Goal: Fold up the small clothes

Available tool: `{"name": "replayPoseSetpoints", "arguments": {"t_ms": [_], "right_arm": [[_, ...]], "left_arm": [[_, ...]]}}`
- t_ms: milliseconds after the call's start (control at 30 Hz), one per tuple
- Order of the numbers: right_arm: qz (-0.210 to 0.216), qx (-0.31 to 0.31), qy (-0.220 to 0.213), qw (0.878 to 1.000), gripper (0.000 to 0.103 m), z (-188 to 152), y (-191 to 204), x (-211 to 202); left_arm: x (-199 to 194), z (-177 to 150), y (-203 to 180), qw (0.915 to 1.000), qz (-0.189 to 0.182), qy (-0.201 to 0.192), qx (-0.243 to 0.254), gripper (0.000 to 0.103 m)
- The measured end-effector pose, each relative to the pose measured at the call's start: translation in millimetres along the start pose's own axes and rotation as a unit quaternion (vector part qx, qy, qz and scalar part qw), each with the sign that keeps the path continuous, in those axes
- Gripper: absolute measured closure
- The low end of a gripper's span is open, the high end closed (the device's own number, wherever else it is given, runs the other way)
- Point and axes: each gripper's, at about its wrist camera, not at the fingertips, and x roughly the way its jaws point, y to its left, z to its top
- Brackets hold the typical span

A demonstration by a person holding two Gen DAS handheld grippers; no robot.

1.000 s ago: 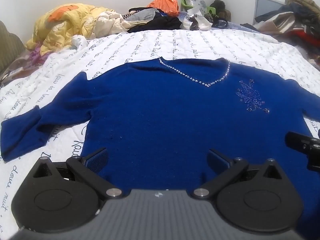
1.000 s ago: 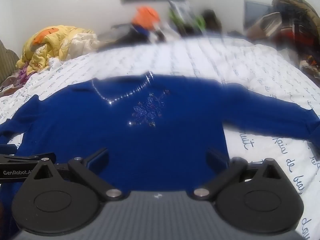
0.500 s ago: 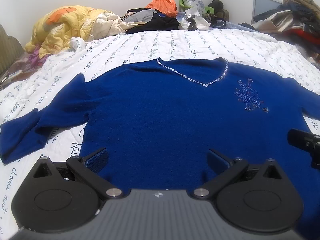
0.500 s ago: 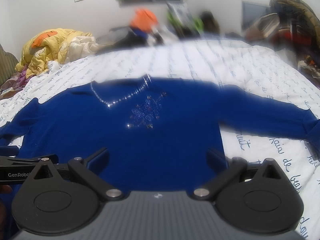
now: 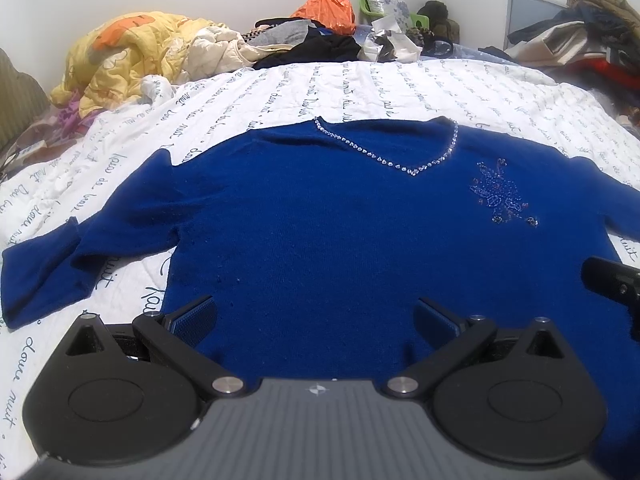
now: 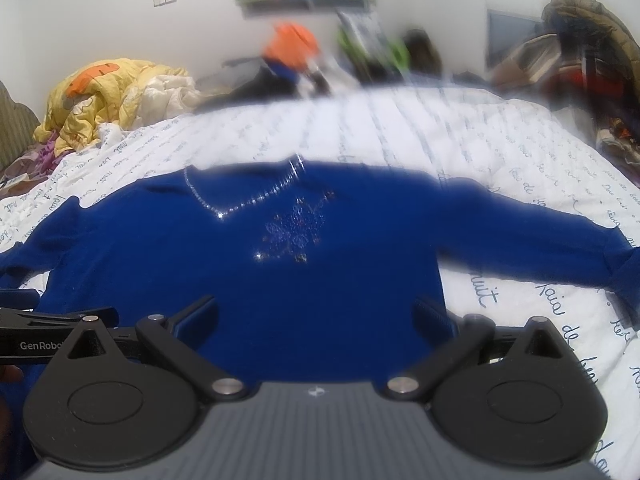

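Note:
A royal-blue sweater (image 5: 340, 216) with a rhinestone V-neck and a beaded flower lies flat, front up, on the white bedspread (image 5: 360, 88). Its sleeves spread out to both sides. My left gripper (image 5: 316, 314) is open and empty over the sweater's lower left hem. My right gripper (image 6: 316, 312) is open and empty over the lower right hem of the sweater (image 6: 280, 264). Part of the right gripper shows at the right edge of the left wrist view (image 5: 612, 284). The left gripper shows at the left edge of the right wrist view (image 6: 24, 332).
A yellow quilt (image 5: 132, 52) is heaped at the bed's far left. A pile of clothes and an orange bag (image 5: 326, 8) lie along the far edge. More clothes (image 5: 580, 36) are stacked at the far right. The right wrist view is blurred.
Both grippers have drawn back and risen slightly, so the sweater sits a little lower and farther in each view. Both stay open. The sweater has not moved.

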Motion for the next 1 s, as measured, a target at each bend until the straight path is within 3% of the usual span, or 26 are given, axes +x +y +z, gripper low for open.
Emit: {"name": "replayPoseSetpoints", "arguments": {"t_ms": [1000], "right_arm": [[0.004,-0.002,-0.005,1.0,0.0,-1.6,0.1,-3.3]], "left_arm": [[0.6,-0.1,-1.2,1.0,0.001,0.0,0.002,0.0]]}}
